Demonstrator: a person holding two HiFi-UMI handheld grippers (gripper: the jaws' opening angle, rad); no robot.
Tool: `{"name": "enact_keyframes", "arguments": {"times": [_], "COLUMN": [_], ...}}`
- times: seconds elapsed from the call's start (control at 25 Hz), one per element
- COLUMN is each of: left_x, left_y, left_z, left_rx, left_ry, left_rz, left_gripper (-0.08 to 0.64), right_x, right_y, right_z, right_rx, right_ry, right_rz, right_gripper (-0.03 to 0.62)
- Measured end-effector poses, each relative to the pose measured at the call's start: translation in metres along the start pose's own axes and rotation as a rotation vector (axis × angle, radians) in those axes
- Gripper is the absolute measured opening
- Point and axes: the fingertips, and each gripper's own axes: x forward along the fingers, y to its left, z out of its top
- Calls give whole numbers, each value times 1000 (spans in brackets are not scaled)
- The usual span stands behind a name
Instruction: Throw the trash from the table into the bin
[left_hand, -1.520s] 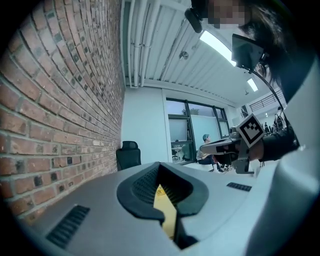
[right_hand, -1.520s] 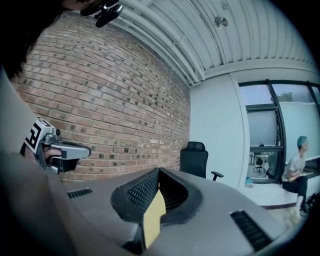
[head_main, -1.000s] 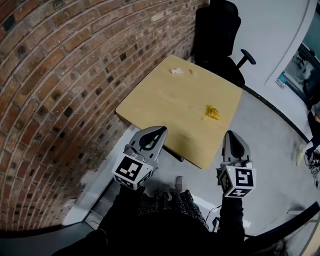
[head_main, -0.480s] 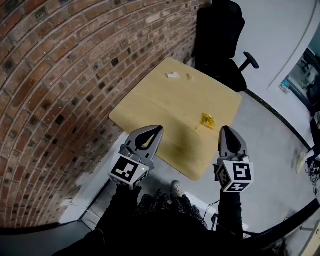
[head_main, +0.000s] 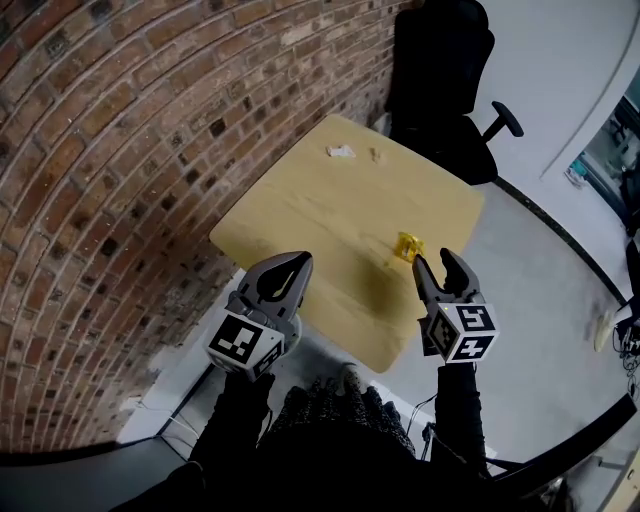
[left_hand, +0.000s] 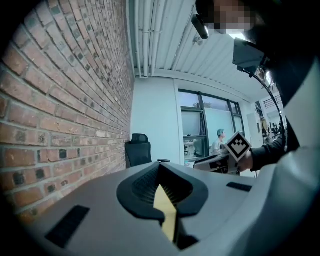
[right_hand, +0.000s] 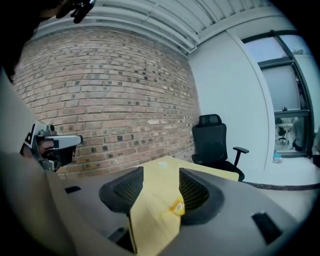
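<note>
1. Yellow crumpled wrapper (head_main: 407, 246) lay on the wooden table (head_main: 320, 215), just ahead of the right gripper (head_main: 436, 265).
2. That gripper's jaws had just been opening and stood wide apart, with nothing between them.
3. The left gripper (head_main: 298, 264), well apart to its left, had its jaws together and held nothing.
4. White scraps (head_main: 340, 152) lay well beyond both.

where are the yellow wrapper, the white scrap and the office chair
yellow wrapper (head_main: 407, 245): head view, middle of the crumpled piece
white scrap (head_main: 341, 152): head view, its centre, near the table's far edge
office chair (head_main: 440, 70): head view, on the black backrest
</note>
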Motion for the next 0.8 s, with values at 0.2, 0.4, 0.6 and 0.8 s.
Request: {"name": "enact_keyframes", "arguments": {"times": [0.2, 0.4, 0.6, 0.8], "left_x": [7, 6, 5, 1], "left_y": [-1, 3, 3, 7], "left_z": [0, -6, -11, -12], "left_rx": [23, 0, 15, -32], "left_ry": [12, 30, 50, 52], "left_rz": [13, 36, 58, 86], "left_gripper": [0, 0, 0, 0], "right_x": [25, 51, 71, 88], "right_y": [-23, -35, -47, -57], "right_z": [-32, -69, -98, -120], "right_rx": [7, 14, 10, 1], "right_ry": [93, 201, 292, 363], "right_rz": [-8, 21, 10, 14], "right_gripper": [209, 209, 209, 207]}}
